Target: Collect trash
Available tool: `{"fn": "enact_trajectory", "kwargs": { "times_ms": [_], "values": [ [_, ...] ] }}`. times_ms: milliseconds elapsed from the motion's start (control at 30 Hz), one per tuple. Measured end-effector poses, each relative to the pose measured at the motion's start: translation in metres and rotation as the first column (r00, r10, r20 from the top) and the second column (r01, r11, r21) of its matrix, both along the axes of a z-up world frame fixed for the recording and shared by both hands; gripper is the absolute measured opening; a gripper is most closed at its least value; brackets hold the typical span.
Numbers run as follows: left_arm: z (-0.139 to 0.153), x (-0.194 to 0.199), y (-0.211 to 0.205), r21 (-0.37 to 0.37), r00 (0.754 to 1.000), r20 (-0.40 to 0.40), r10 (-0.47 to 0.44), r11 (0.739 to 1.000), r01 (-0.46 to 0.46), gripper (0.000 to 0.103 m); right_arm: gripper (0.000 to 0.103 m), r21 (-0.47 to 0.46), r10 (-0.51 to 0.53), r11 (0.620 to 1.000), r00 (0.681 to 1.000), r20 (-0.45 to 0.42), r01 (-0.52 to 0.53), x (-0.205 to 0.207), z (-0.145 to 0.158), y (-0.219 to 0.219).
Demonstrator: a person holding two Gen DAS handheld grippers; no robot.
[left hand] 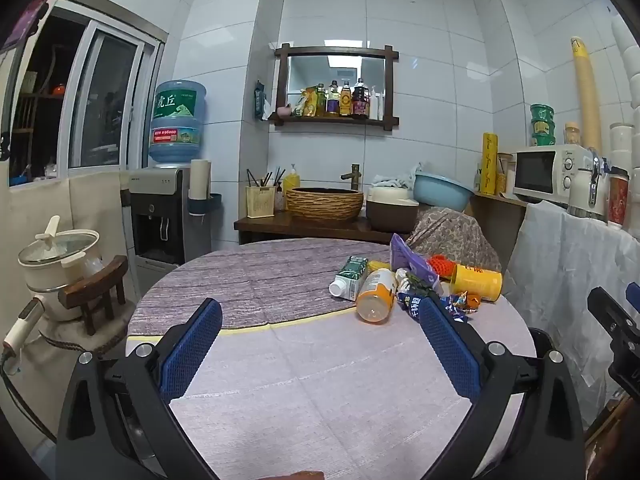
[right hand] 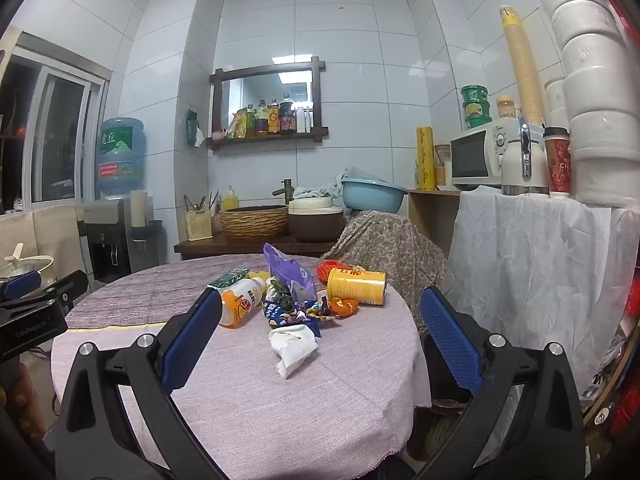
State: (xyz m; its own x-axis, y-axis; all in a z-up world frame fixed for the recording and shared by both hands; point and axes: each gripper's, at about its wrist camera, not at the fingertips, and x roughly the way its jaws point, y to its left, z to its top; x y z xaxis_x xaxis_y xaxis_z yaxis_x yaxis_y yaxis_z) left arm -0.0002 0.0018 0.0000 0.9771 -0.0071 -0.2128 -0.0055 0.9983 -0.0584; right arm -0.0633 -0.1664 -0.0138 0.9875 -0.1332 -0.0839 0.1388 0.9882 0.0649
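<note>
Tissue [right hand: 294,346] lies before bottle [right hand: 240,300] (on table [right hand: 248,400]).

I see the trash heaped together: an orange juice bottle [right hand: 240,298] on its side beside a green carton [right hand: 229,279], an upright purple bag [right hand: 289,272], a toppled yellow canister [right hand: 357,285], blue wrappers [right hand: 290,314], and a crumpled white tissue [right hand: 293,347] nearest me.

My left view hides the white tissue wad entirely behind the right pad [left hand: 448,344], and that pad covers part of the blue wrapper [left hand: 412,302]. The green carton [right hand: 228,279] sits half behind the orange bottle [right hand: 240,300]. Labels on the shelf bottles [right hand: 272,120] are too small to read.
</note>
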Motion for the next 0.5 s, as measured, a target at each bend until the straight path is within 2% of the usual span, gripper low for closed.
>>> {"fn": "enact_trajectory", "kwargs": {
  "times_ms": [500],
  "values": [
    [-0.0065,-0.0002,0.0004,0.018,1.000,-0.003,0.006,1.000,-0.006,0.098,0.098,0.002,0.006,1.000,1.000,-0.004,-0.006,-0.0024,0.0029,0.0021]
  ]
}}
